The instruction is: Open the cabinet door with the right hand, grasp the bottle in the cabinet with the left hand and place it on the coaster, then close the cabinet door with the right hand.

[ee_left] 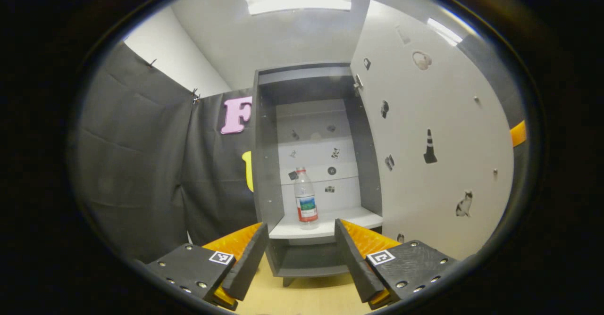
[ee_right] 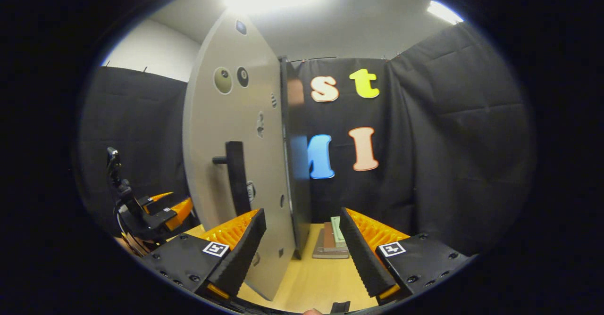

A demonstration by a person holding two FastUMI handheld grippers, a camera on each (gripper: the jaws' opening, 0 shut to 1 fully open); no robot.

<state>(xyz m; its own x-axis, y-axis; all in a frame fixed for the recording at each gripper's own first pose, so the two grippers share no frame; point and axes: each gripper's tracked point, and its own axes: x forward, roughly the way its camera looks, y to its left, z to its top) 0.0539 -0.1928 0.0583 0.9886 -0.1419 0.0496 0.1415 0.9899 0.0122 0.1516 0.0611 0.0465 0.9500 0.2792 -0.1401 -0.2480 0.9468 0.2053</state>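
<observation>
One bottle (ee_left: 306,196) stands upright on the cabinet (ee_left: 264,164) shelf, beside the opened door (ee_left: 439,140). It is judged light, thin-walled and easily dented; a moderate mid-body grasp is advised. Left gripper (ee_left: 302,253) fingers are spread wide, short of the cabinet. Right gripper (ee_right: 302,249) fingers are spread wide, empty.

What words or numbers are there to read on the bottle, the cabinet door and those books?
None can be read.
Label on the bottle: too small and blurred to read.
Inside of the cabinet door: picture stickers such as a cone and a cat, no words.
Two round stickers on the door's outside: any number is too blurred.
Stack of books: too small to read.
</observation>
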